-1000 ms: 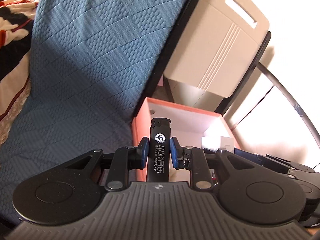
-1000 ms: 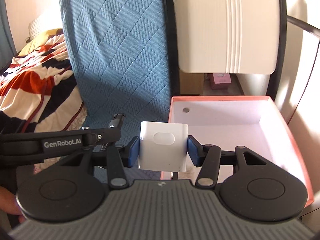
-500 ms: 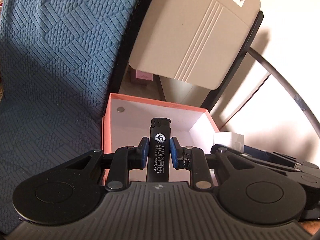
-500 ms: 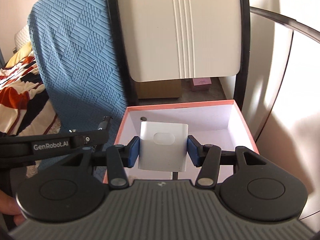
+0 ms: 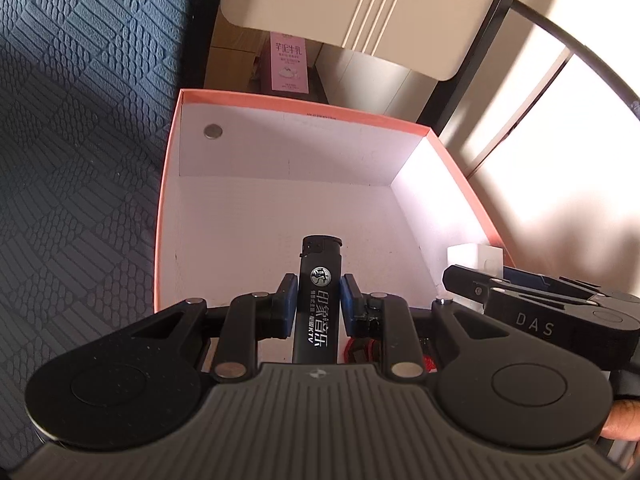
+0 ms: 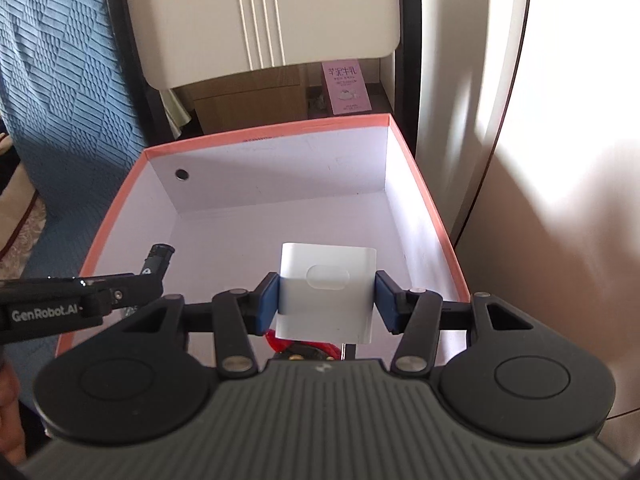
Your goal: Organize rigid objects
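A black lighter (image 5: 318, 300) with white lettering stands upright between the blue pads of my left gripper (image 5: 318, 298), which is shut on it above the near part of an open box (image 5: 168, 168) with a salmon rim and white inside. My right gripper (image 6: 326, 300) is shut on a white cube-shaped charger (image 6: 326, 292), held over the same box (image 6: 424, 196). In the right wrist view the lighter's tip (image 6: 160, 256) and the left gripper show at the left; in the left wrist view the white charger (image 5: 474, 256) shows at the right. Something red (image 6: 280, 342) lies under the charger, mostly hidden.
A blue quilted cover (image 5: 80, 140) hangs left of the box. Behind it stand a cream chair back (image 6: 260, 16), a cardboard box (image 6: 248, 100) and a pink carton (image 6: 346, 88). A pale wall (image 6: 560, 160) rises on the right. A small round metal disc (image 5: 213, 131) sits on the box's far wall.
Both grippers, still holding their objects, moved rightward and down from beside the blue cover to over the open box, which now fills the middle of both views.
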### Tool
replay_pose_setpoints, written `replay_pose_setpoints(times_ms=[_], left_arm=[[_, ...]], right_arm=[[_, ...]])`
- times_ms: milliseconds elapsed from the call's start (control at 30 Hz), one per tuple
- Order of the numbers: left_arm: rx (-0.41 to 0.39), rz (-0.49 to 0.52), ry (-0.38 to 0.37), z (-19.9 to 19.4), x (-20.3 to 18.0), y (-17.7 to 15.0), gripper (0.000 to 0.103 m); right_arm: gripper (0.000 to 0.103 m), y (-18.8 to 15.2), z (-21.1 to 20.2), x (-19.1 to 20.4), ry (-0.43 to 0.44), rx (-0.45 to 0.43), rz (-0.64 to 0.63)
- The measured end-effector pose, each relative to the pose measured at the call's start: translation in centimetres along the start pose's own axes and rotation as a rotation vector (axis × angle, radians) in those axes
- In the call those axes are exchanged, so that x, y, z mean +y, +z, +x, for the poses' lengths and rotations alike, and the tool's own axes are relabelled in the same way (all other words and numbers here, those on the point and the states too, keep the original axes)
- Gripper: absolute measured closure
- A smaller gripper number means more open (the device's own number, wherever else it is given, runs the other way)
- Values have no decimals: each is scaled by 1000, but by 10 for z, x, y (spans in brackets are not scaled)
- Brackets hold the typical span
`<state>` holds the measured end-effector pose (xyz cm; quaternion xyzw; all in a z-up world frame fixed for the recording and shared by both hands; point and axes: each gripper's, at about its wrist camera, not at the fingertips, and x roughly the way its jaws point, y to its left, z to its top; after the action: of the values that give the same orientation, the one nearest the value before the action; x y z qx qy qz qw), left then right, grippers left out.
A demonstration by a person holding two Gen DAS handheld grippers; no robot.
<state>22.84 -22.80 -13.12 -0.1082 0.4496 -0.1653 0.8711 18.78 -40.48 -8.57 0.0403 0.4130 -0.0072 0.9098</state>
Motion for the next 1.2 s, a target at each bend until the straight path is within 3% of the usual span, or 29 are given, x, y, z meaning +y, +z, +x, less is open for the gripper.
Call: replay_pose_setpoints(times_ms=[233, 500, 933, 1200], left_arm=[[48, 18, -8, 17, -6, -8, 76], [32, 27, 3, 4, -8, -8, 75], [-119, 91, -23, -93, -18, 11, 75], [-201, 110, -46, -153, -21, 4, 75]], right_arm=[[48, -12, 17, -6, -1, 46, 7], [43, -6, 5, -10, 8, 13, 40], [43, 15, -78, 17, 46, -145, 61], [43, 7, -126, 38, 55, -194, 42]])
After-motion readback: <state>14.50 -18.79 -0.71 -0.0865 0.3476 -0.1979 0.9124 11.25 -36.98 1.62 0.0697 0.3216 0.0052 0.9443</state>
